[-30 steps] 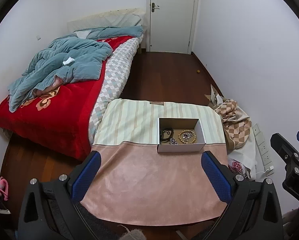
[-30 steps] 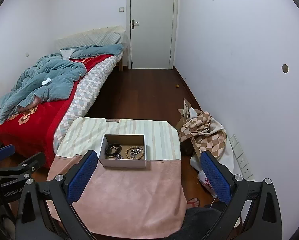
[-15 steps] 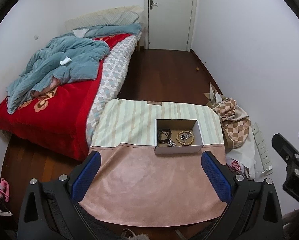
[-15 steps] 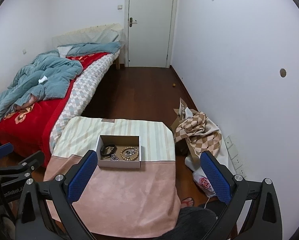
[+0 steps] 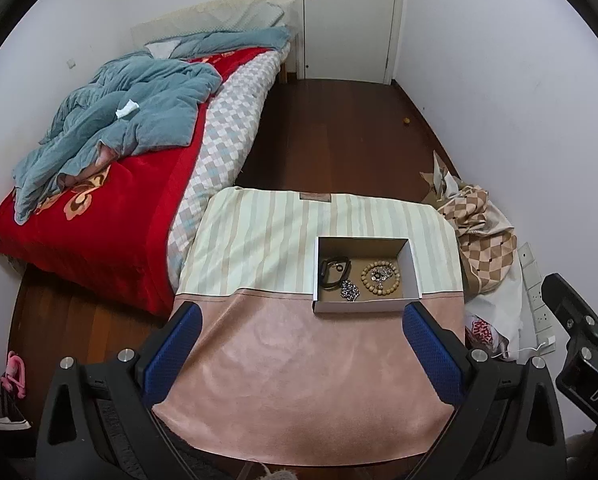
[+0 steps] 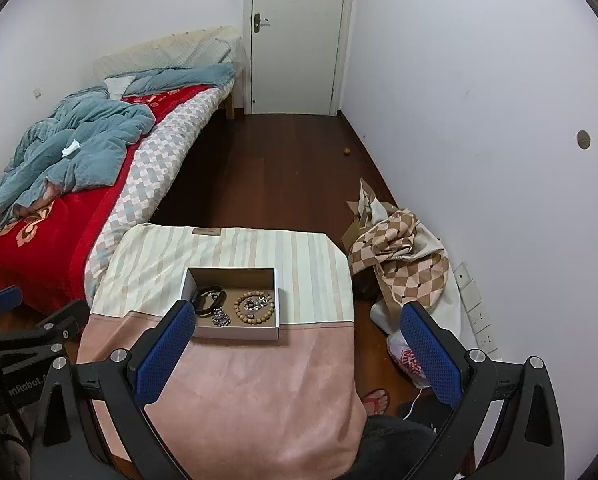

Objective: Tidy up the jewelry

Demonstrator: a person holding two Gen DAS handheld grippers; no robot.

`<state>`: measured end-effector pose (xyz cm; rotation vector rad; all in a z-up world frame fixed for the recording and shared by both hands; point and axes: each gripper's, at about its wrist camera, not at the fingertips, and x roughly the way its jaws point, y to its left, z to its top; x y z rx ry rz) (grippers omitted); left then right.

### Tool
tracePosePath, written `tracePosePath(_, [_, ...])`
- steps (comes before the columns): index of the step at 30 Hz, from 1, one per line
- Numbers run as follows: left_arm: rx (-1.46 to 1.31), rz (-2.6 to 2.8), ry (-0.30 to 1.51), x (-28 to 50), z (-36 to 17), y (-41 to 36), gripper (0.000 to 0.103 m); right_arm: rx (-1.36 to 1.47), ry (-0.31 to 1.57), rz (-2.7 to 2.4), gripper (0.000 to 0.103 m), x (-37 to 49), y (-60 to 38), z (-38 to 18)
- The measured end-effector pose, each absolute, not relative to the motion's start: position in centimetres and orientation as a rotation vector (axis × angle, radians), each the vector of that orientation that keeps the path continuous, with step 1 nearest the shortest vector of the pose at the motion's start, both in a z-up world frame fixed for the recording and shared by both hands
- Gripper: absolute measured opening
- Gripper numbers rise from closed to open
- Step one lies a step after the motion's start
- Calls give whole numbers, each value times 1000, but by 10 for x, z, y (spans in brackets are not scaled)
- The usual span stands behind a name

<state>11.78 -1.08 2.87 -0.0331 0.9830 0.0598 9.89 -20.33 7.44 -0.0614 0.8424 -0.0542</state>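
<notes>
An open cardboard box stands on the cloth-covered table; it also shows in the right wrist view. Inside lie a wooden bead bracelet, a black bracelet and a small metal chain piece. The same bead bracelet and black bracelet show in the right wrist view. My left gripper is open and empty, well above the table's near half. My right gripper is open and empty, held high to the right of the left one.
A bed with a red cover and blue quilt lies left of the table. A checked cloth pile and a bag lie on the floor against the right wall. A white door stands at the far end. Dark wood floor runs between.
Both grippers have drifted slightly up and back, so the table and box sit a little lower and farther in view. Jaws stayed open.
</notes>
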Motion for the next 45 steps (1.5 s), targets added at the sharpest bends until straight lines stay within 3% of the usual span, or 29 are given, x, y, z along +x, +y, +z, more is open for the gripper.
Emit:
tracePosePath(20, [-18,82,1042,138,10,-20,102,-64,942,-71,103,131,-207,41])
tracePosePath(45, [-17,96,1029,138,13,-22,102,-62,944,-62,103,130,-205,42])
